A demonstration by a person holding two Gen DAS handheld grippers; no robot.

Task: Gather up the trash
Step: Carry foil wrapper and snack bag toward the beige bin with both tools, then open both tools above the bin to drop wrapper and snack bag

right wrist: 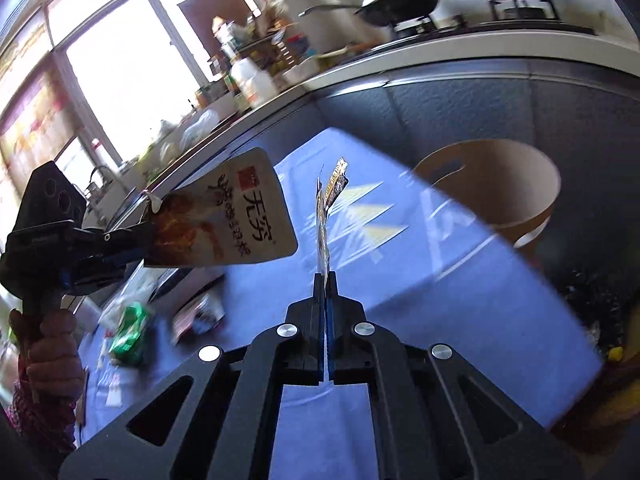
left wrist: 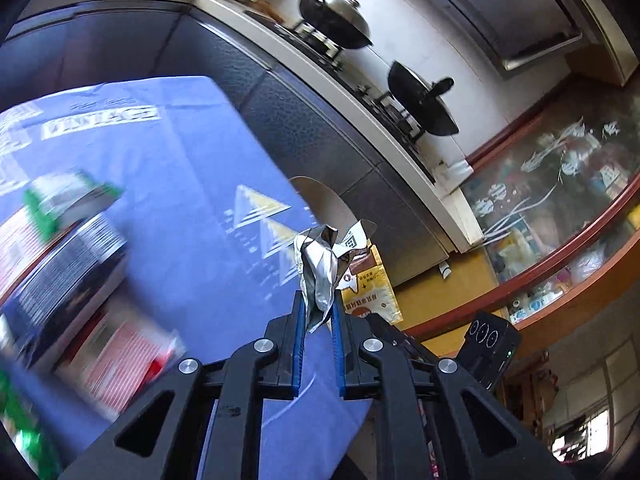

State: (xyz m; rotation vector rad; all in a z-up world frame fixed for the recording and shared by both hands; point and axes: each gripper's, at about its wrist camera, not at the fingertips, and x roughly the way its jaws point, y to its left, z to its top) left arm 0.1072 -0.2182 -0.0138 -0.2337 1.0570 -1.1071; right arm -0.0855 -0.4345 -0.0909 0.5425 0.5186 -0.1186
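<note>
My left gripper [left wrist: 318,304] is shut on a crumpled snack packet [left wrist: 318,268], silver on the side facing this camera. The right wrist view shows the same packet [right wrist: 240,216] as white and orange with printed characters, sticking out of the left gripper [right wrist: 146,236] at the left. My right gripper [right wrist: 326,280] is shut on a thin brown-and-yellow wrapper [right wrist: 328,196], seen edge-on. From the left wrist that wrapper [left wrist: 370,288] shows flat, just behind the silver packet. Both packets hang above the blue tablecloth [right wrist: 420,272]. A round tan bin [right wrist: 492,188] stands beyond the table's far edge.
Blurred litter lies on the cloth: a green packet [right wrist: 130,332], a red-and-white packet [right wrist: 196,316] and a dark tin [left wrist: 68,272]. Dark cabinets [left wrist: 304,120] and a worktop with two woks [left wrist: 334,20] run behind the table. A hand [right wrist: 44,344] holds the left gripper's handle.
</note>
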